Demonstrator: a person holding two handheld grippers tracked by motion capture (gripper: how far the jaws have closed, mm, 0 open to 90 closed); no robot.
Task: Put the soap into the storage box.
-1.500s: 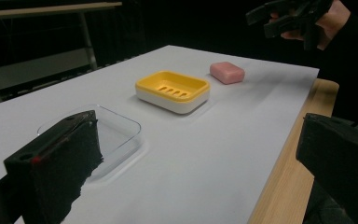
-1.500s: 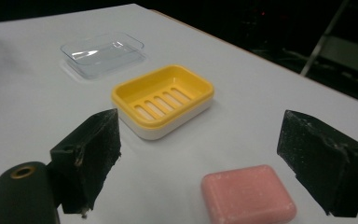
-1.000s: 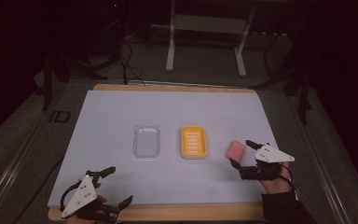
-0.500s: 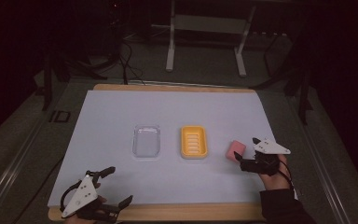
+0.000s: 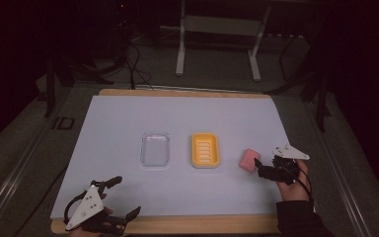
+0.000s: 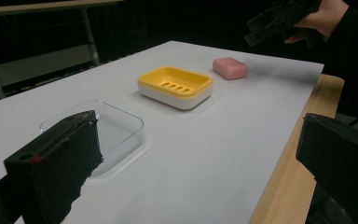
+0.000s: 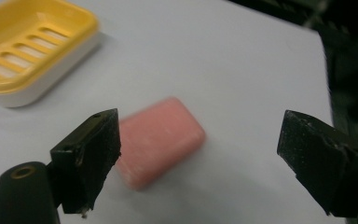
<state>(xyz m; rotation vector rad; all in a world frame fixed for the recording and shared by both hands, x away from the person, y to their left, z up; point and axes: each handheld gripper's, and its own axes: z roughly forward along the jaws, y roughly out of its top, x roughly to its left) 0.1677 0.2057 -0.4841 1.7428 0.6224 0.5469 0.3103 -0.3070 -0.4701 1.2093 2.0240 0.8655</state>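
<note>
High view: your right gripper (image 5: pixel 260 167) sits just right of the pink soap bar (image 5: pixel 249 160), jaws spread wide, nothing held. Landmark = yellow soap dish (image 5: pixel 205 150). Soap lies flat on the white mat (image 5: pixel 128 123), close to the dish's right side, apart from it, not touching. Clear lid/tray (image 5: pixel 155 149) sits left of the dish, small gap between.

Right gripper view: soap (image 7: pixel 158 140) lies between your jaws but nearer the left one, w/ that jaw tip at or just over the soap's edge; can't tell if it's touching. Right jaw is well off the bar. Looks like you're lined up for a side grab, jaws straddling the bar's short axis, prob so it can go straight into the dish (image 7: pixel 28 51) w/o regrip. My read: approach phase, grip not made yet. Centre the bar before closing, else it may skid on the mat.

Left gripper (image 5: pixel 121 200) is parked at the near edge of the table, well left of and nearer to you than the dish, jaws wide, empty. Left gripper view looks across the clear tray (image 6: pixel 116 126) toward the dish (image 6: pixel 175 86) and soap (image 6: pixel 230 67); prob just kept out of the way, or on standby for the tray.

Dish has slotted drain ribs, open side up, so ready to take the bar.

Writing: no brand or label readable on soap, dish or tray. Dark marking on the floor left of the table, too small to read.
</note>
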